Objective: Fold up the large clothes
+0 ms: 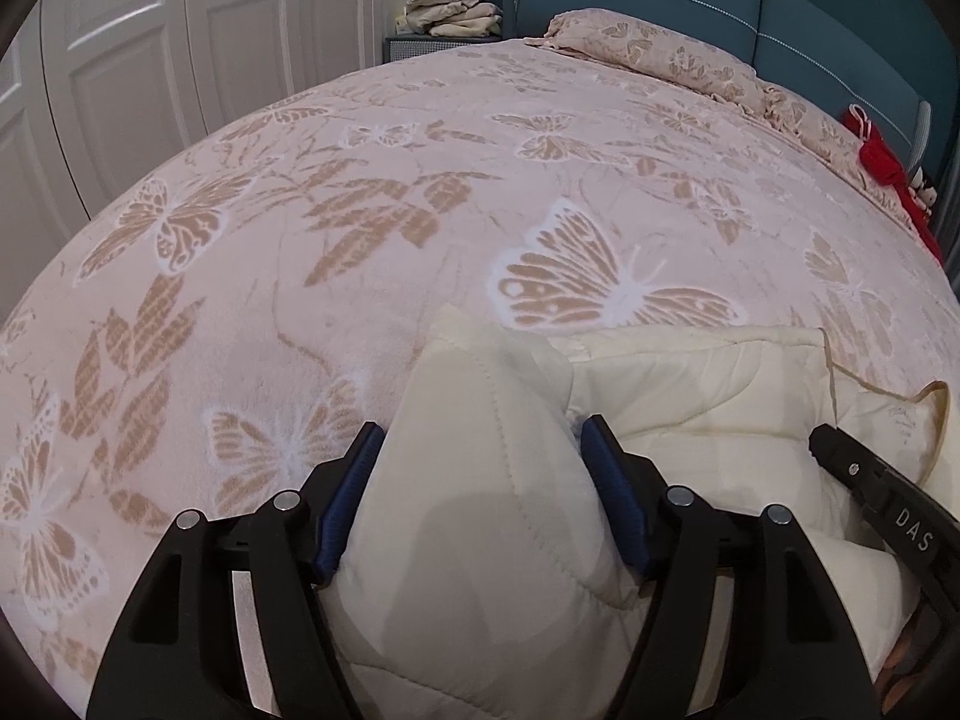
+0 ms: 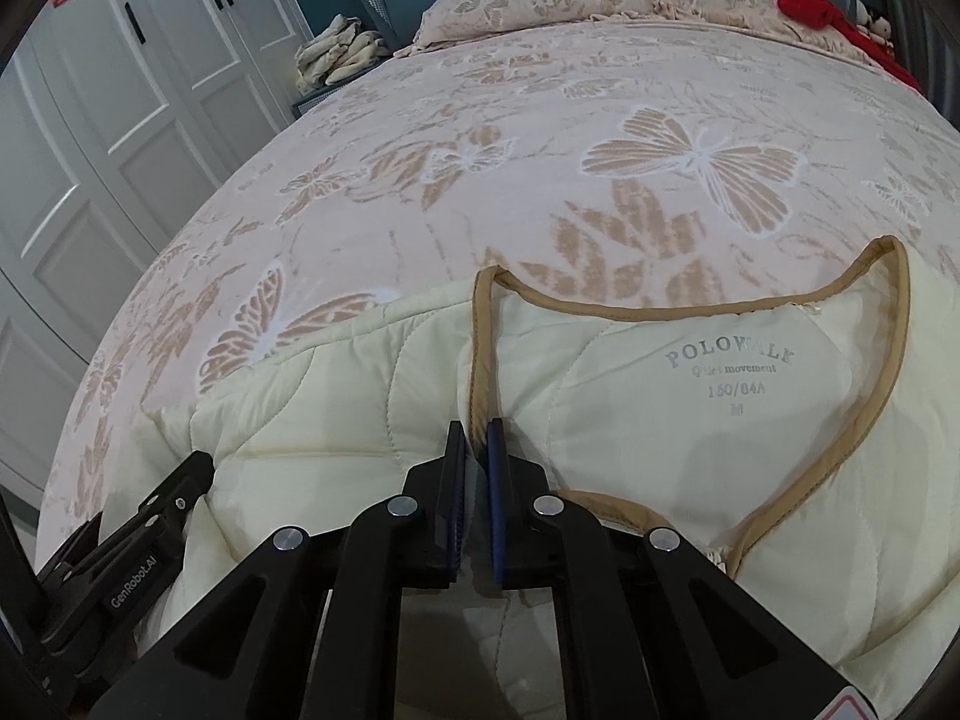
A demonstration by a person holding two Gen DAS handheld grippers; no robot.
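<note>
Left wrist view: a cream quilted jacket (image 1: 690, 396) is seen lying at the near edge of a bed covered by a pink butterfly blanket (image 1: 360, 228), from 5 to 6 o'clock in the picture.
Left gripper (image 1: 480, 480): the jaws are set fairly wide, with a thick bunched fold of the jacket, probably a sleeve, filling the gap between the blue pads; whether it is squeezed or only straddled cannot be told.
Right wrist view: the jacket's open neck, edged with tan trim (image 2: 684, 300), is shown at 3 o'clock, with a printed size label (image 2: 729, 369) inside it.
Right gripper (image 2: 477, 468): the jaws are nearly closed, pinched on the trimmed front edge of the jacket.
Likely reason for the holds: one edge seems to be pinned by the right gripper while the bulky part is gathered by the left, so that it can be carried across for a fold.
Jacket position: it is spread flat, neck toward the head of the bed, and the lower part is cut off below both pictures.
Background: pillows (image 2: 540, 0) at 12 o'clock, a stack of folded cloth (image 1: 453, 6) at 11 o'clock, a red item (image 2: 810, 0) at 1 o'clock.
Hard to make out: the hands behind the grippers and the jacket's hem are hidden.
</note>
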